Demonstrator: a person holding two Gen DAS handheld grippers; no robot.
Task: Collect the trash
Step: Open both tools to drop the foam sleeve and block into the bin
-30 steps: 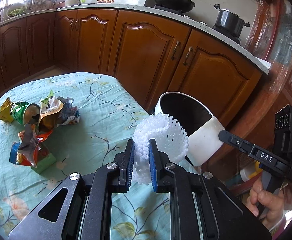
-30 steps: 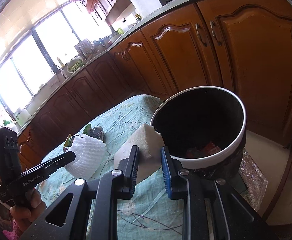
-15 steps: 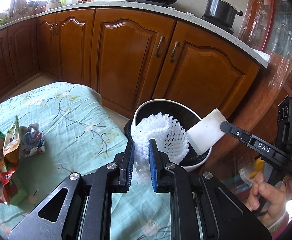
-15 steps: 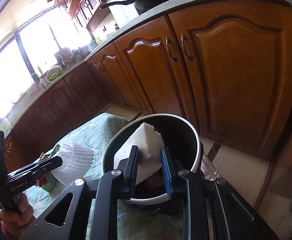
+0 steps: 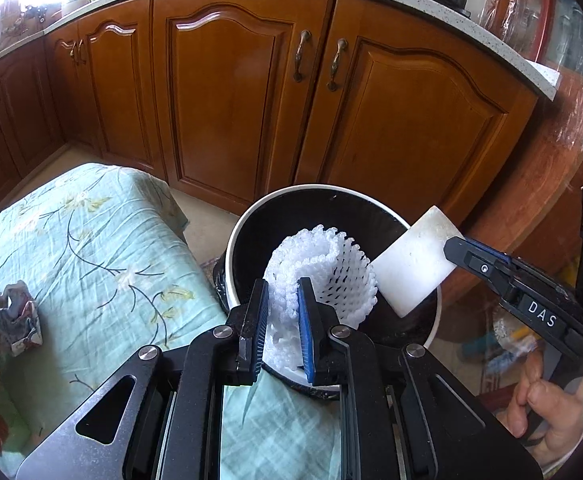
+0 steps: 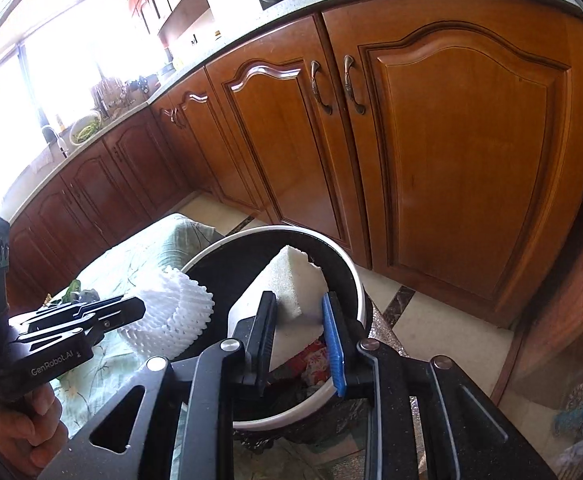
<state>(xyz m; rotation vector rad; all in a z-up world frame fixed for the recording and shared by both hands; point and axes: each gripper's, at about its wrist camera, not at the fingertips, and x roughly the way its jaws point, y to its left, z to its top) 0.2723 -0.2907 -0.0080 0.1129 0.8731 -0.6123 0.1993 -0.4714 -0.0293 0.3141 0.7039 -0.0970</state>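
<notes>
Both pieces held above the bin point(image 5: 233, 240).
Left gripper point(image 5: 282, 334) clamped on foam net point(image 5: 323, 268); right gripper point(image 6: 301, 342) clamped on foam block point(image 6: 297, 284), frame centre.

one bin point(image 5: 233, 240), one foam net point(image 5: 323, 264), one foam block point(image 5: 411, 264), perhaps three wrappers point(image 5: 15, 320).

Table under pale green floral cloth point(image 5: 103, 264), left of left claw; crumpled colourful wrappers point(image 5: 15, 320) on it, well left of claw.

White foam net point(image 5: 319, 268) and white foam block point(image 5: 411, 260) are suspended side by side above the black-lined, white-rimmed bin point(image 5: 243, 232).
</notes>
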